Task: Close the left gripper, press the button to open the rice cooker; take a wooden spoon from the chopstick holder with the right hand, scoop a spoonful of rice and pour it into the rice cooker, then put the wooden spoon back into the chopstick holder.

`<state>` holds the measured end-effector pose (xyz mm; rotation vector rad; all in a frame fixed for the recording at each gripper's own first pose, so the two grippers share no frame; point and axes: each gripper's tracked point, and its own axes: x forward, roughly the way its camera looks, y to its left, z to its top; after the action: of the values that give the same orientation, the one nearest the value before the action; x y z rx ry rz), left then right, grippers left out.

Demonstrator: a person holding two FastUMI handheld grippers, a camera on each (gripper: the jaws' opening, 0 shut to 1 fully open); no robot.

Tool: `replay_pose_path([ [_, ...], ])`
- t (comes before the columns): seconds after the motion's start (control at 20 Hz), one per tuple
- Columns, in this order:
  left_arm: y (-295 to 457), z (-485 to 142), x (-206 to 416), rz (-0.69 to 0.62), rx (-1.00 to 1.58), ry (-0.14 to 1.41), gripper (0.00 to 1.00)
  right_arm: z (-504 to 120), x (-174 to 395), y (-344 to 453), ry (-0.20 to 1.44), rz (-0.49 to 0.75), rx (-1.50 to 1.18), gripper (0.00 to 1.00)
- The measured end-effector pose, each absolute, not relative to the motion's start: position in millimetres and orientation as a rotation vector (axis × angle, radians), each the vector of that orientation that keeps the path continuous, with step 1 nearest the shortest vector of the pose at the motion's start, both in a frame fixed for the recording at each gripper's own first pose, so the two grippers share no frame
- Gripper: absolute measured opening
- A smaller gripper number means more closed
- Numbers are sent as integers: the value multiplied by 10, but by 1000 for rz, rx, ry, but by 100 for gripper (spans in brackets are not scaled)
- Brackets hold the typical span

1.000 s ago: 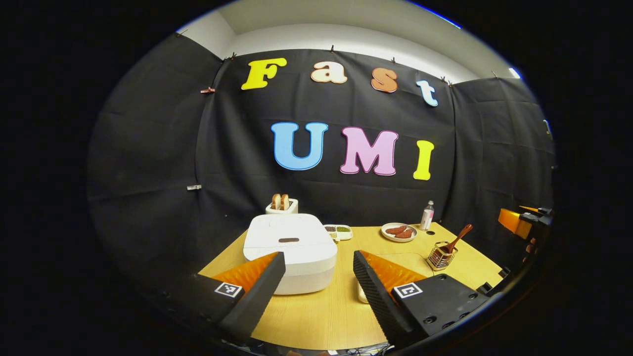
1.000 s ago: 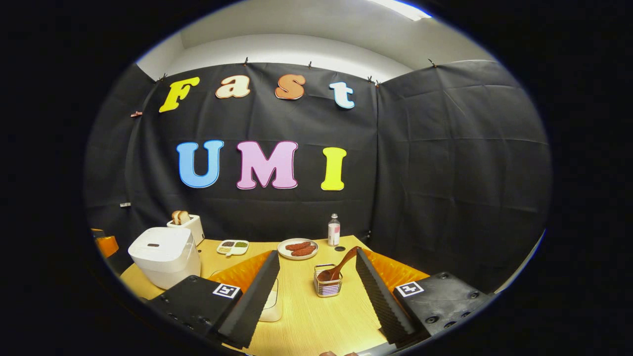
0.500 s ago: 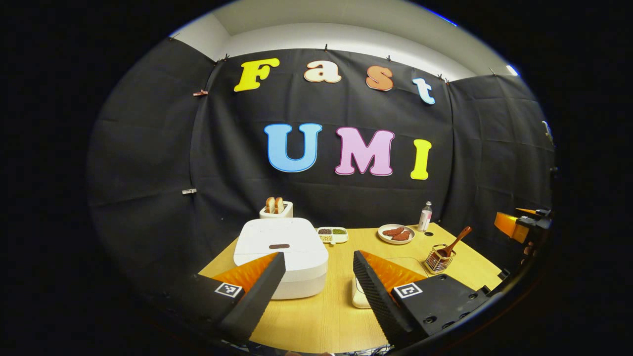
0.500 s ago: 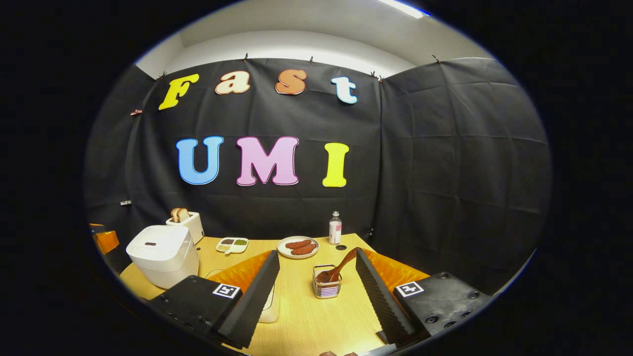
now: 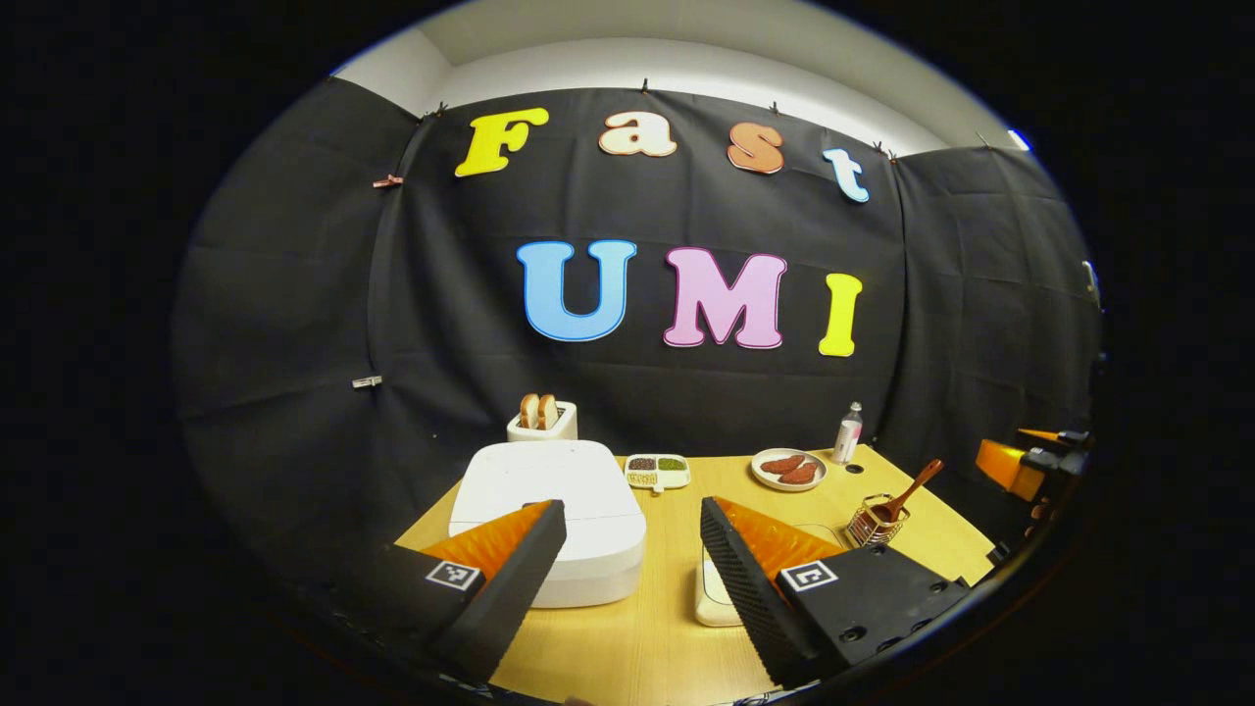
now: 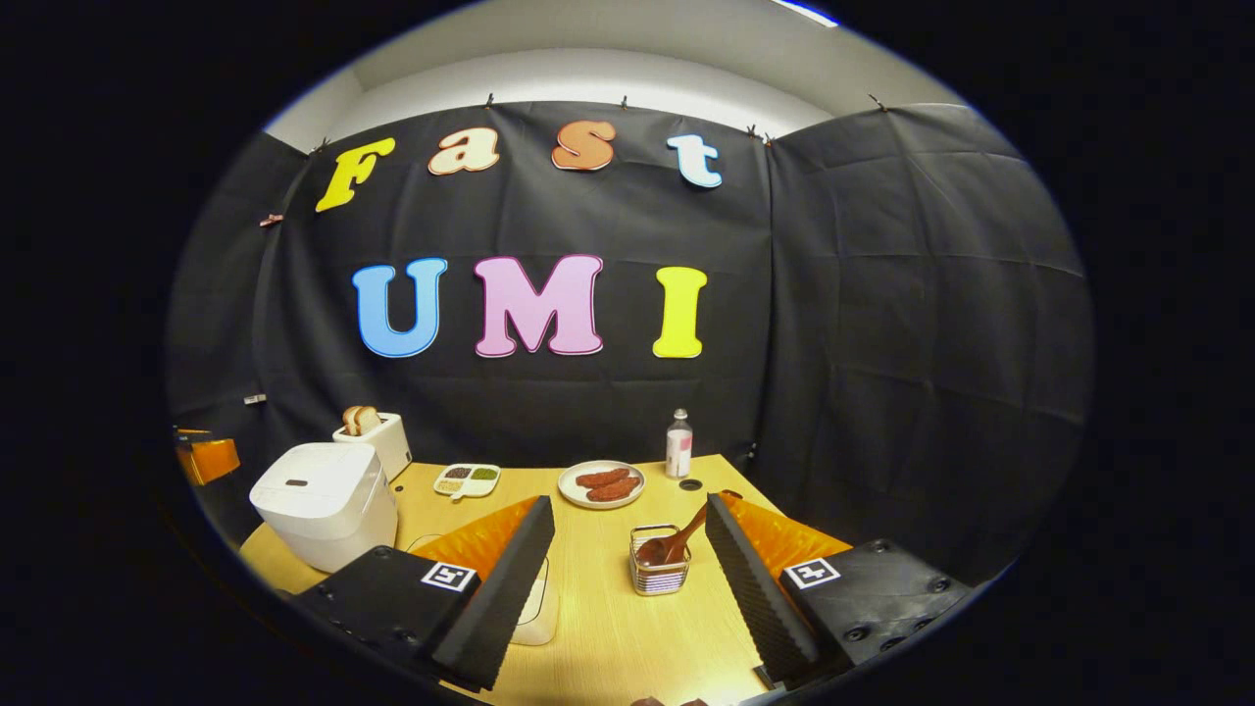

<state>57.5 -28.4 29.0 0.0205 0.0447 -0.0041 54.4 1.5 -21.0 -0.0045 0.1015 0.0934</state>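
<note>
Colour rundown from where I'm standing: the desk (image 6: 608,628) is a light yellowish wood grain. Rice cooker (image 5: 549,510) is plain white with a small dark strip on the lid. The toaster (image 5: 541,424) is white too, with golden-brown bread in it. Chopstick holder (image 6: 659,571) is shiny wire and the wooden spoon (image 6: 677,539) in it is reddish brown. White plate (image 6: 601,484) with red-brown sausages, and a clear bottle (image 6: 677,446) with a pink label.

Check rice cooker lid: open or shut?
Shut. The rice cooker lid sits flat on the body in both views, no gap; the left gripper is open, short of it.
</note>
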Motion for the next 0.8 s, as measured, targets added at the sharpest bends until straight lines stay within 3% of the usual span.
replay_pose_path([
  [0.3,43,530,935,61,23,50,94,-254,638,77,111,123,-15,98],
  [0.4,204,610,1089,86,-13,48,85,-274,659,29,117,120,-22,98],
  [0.65,517,438,1518,102,-71,124,40,-413,660,-272,167,51,-8,98],
  [0.8,595,269,1820,79,-141,181,25,-523,540,-480,207,3,4,98],
])
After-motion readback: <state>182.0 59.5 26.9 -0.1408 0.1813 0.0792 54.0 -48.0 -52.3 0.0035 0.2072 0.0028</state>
